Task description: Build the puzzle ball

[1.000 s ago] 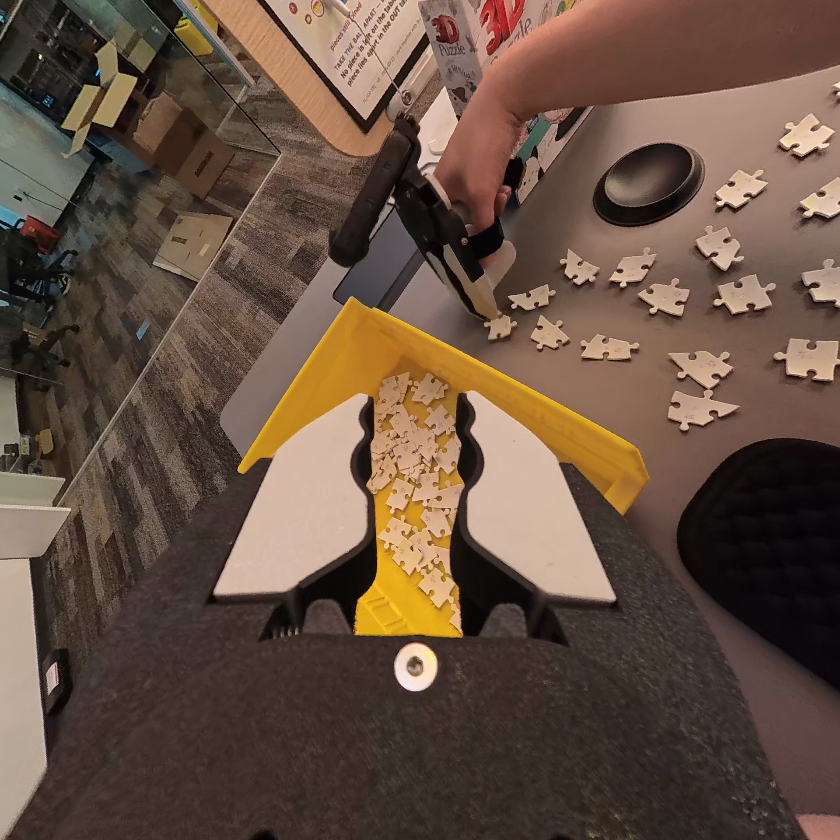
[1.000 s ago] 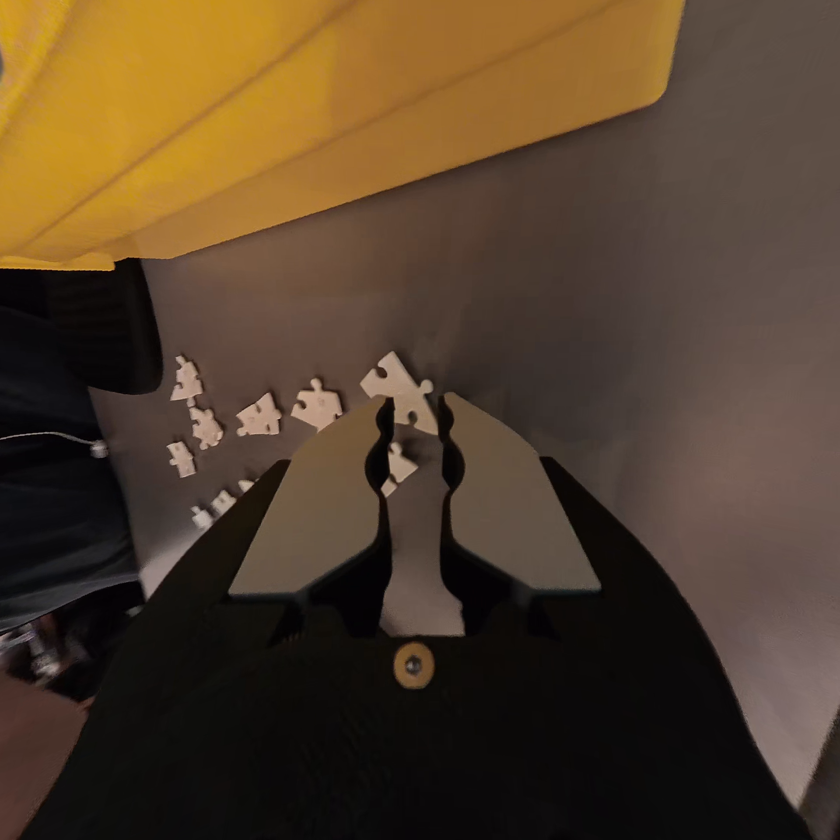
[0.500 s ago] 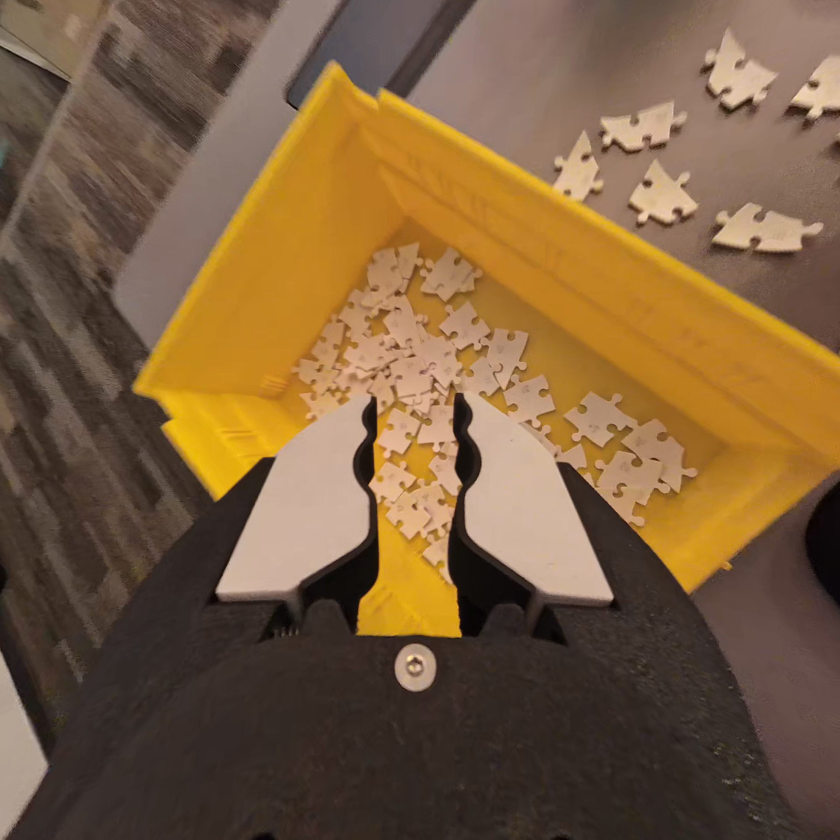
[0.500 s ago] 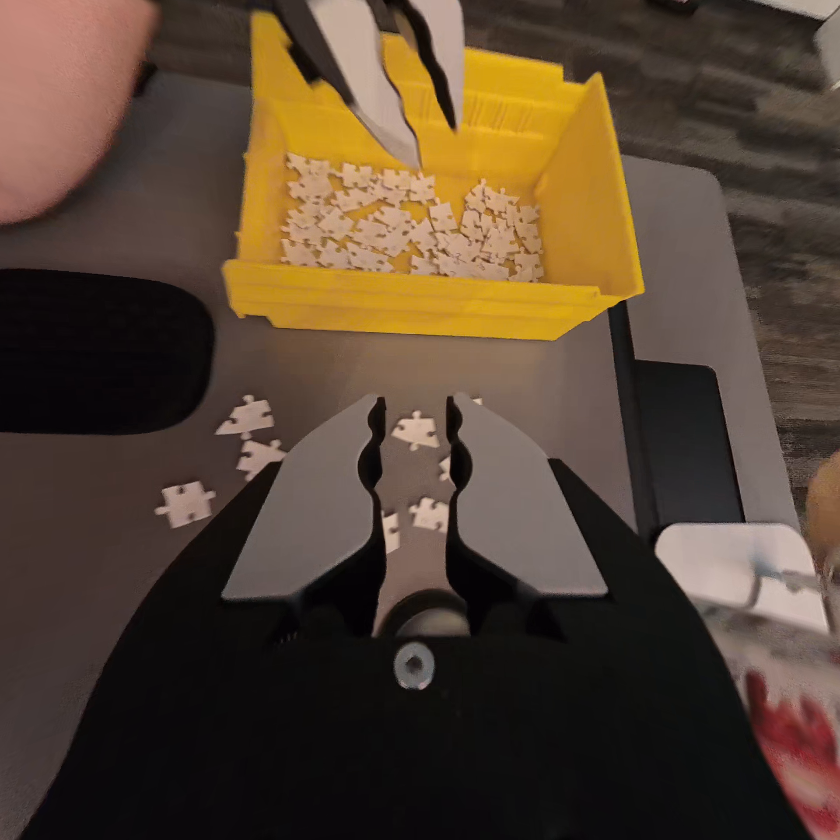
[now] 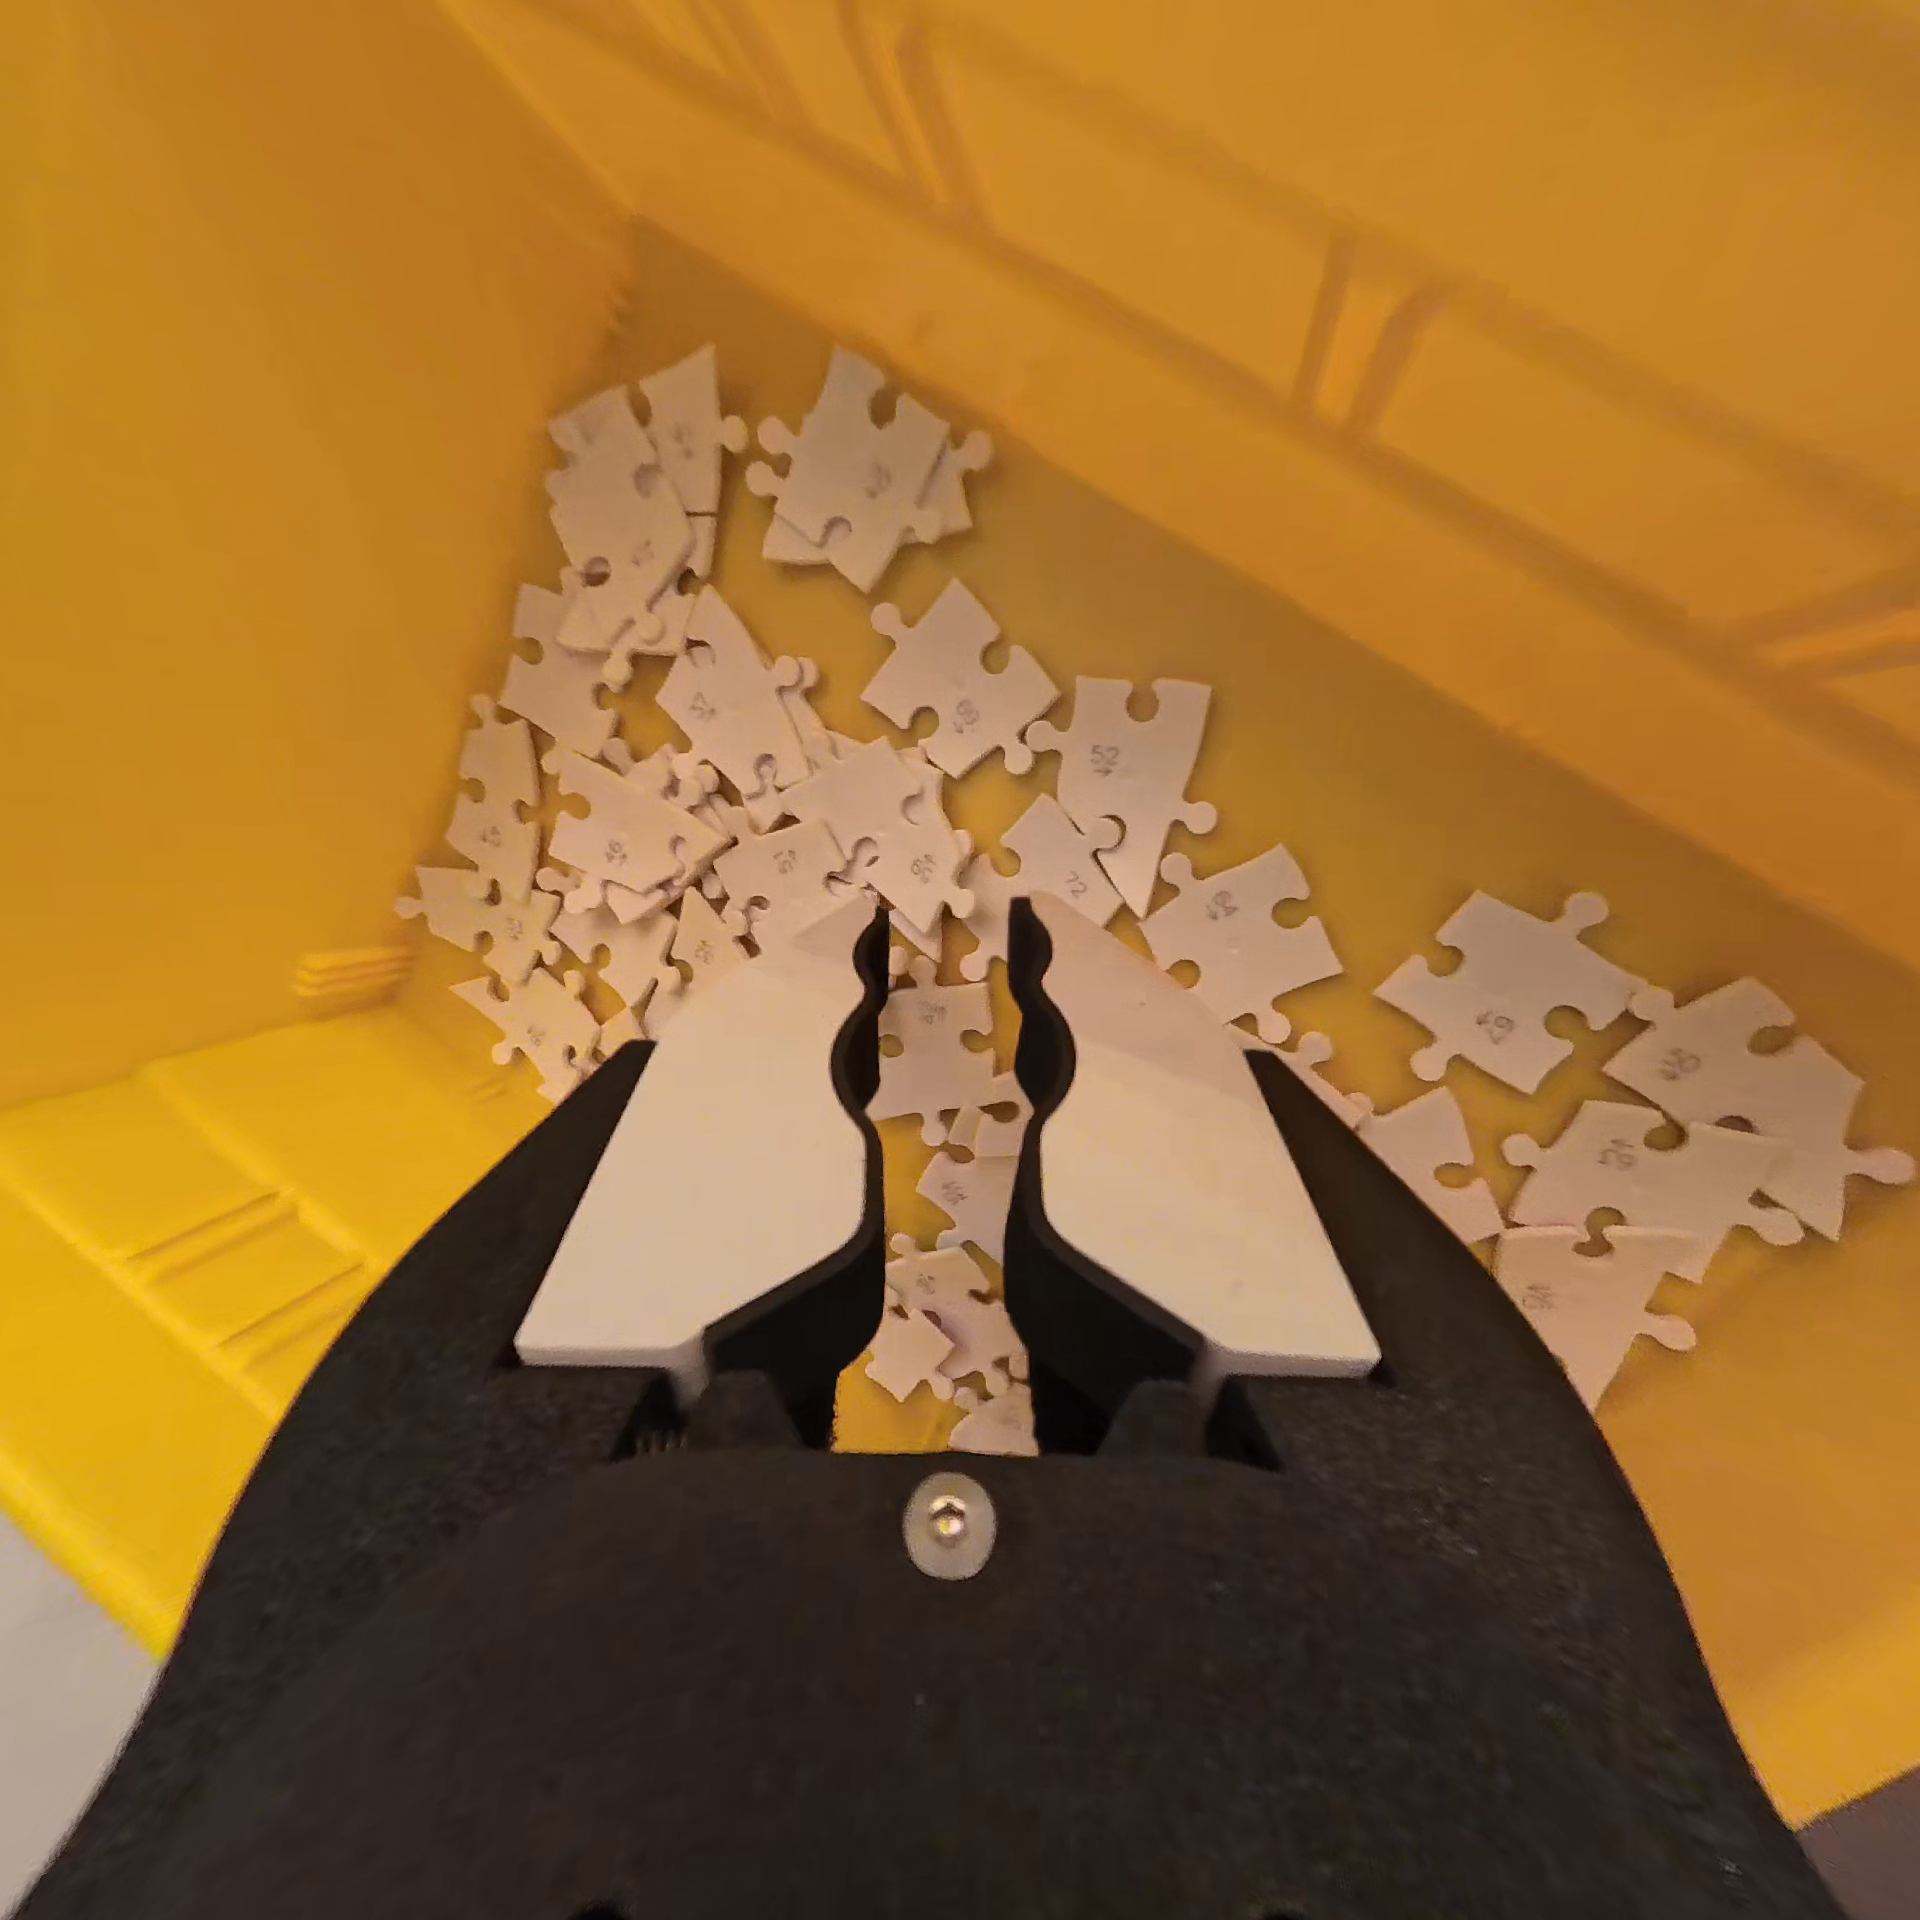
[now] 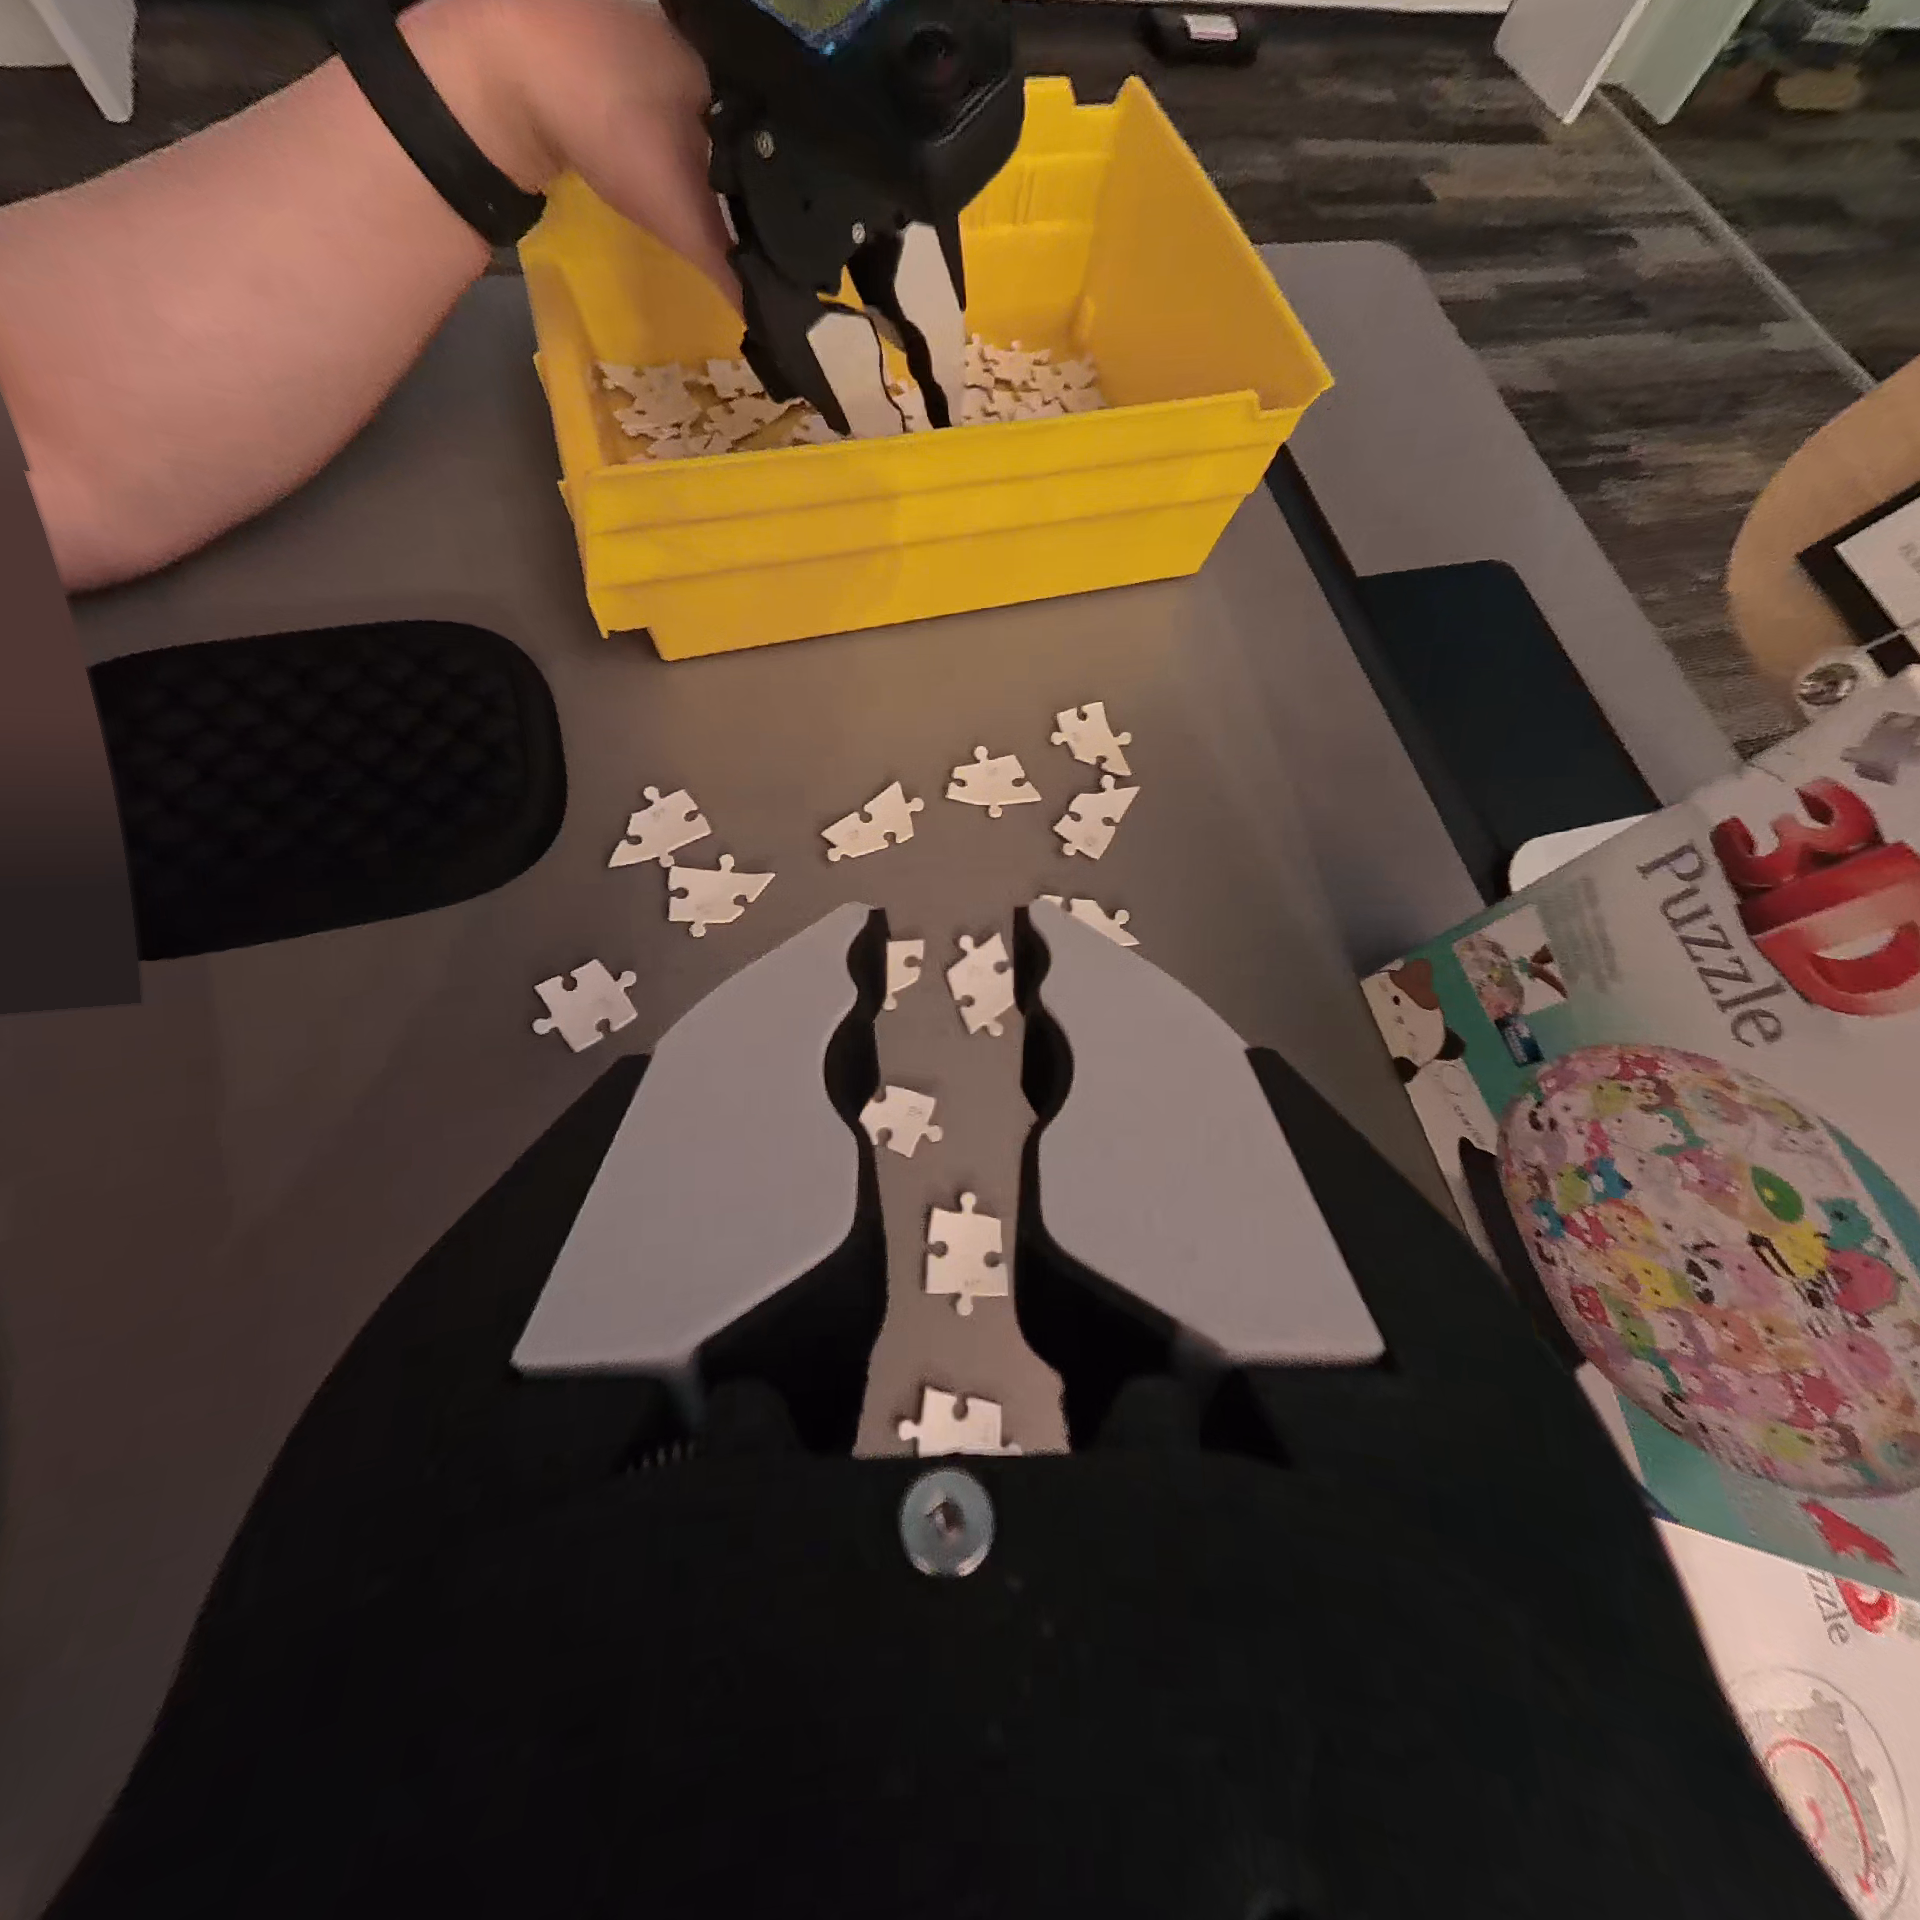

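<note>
At the far left of the right wrist view, a person's forearm wearing a dark wristband [image 6: 447,156] reaches in over a grey counter [image 6: 312,1091]. Below it a black padded rest [image 6: 312,779] lies on the counter. Just right of the arm, the hand [image 6: 592,114] holds the left tongs [image 6: 894,421] lowered into a yellow bin [image 6: 935,520], tips down among the pale puzzle pieces [image 6: 707,405] heaped on its floor. In the left wrist view the left tongs [image 5: 945,914] are released, with a gap between the tips and nothing between them; they hover just over the puzzle pieces [image 5: 914,852], which lie blank side up and overlapping, mostly toward the bin's left corner [image 5: 312,623].

In front of the bin, loose pieces [image 6: 873,826] lie scattered singly on the counter. The right tongs [image 6: 948,920] hang above these, also released and empty, with several pieces visible through the gap.

At the far right, the puzzle box [image 6: 1662,1143], teal with a picture of a colourful ball, lies flat at the counter's edge, beside a dark pad [image 6: 1475,675].
</note>
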The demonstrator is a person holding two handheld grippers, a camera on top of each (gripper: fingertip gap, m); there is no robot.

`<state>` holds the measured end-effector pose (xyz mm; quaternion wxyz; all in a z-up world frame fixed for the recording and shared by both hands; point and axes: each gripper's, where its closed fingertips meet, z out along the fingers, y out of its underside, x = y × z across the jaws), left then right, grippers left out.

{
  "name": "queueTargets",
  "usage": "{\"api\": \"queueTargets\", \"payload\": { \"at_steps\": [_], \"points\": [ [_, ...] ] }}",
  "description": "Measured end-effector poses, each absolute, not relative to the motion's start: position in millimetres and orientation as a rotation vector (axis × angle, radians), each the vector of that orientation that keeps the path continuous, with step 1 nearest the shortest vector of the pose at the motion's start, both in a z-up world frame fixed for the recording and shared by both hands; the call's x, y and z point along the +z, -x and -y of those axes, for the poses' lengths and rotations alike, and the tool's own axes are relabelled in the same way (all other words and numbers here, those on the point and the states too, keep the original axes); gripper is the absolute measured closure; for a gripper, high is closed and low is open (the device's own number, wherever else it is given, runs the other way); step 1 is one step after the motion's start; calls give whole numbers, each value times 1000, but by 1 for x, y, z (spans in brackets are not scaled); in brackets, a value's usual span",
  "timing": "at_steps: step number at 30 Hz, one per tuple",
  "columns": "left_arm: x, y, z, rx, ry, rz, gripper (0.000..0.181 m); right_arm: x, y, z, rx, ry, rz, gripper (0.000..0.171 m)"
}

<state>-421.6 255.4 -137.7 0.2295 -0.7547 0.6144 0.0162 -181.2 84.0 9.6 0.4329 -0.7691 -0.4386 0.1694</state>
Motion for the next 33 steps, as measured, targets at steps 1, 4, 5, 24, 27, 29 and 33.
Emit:
{"api": "queueTargets", "payload": {
  "at_steps": [1,4,5,24,27,29,33],
  "points": [
    [-138,422,-258,54,2080,-1678,159,11,180,-84,427,1915,1092,147],
    [-140,420,-261,70,2087,-1664,158,10,174,-85,414,1922,1088,147],
    [-142,421,-263,90,2089,-1665,158,9,172,-85,410,1929,1089,147],
    [-83,423,-243,25,1972,-1624,179,3,160,-85,394,1953,1101,147],
    [-86,424,-212,-31,1997,-1764,179,2,158,-86,392,1959,1100,147],
    [-92,425,-189,-46,2006,-1898,179,0,158,-86,392,1968,1104,147],
    [-103,424,-173,52,1972,-2050,179,-2,157,-87,381,1973,1109,148]
  ]
}}
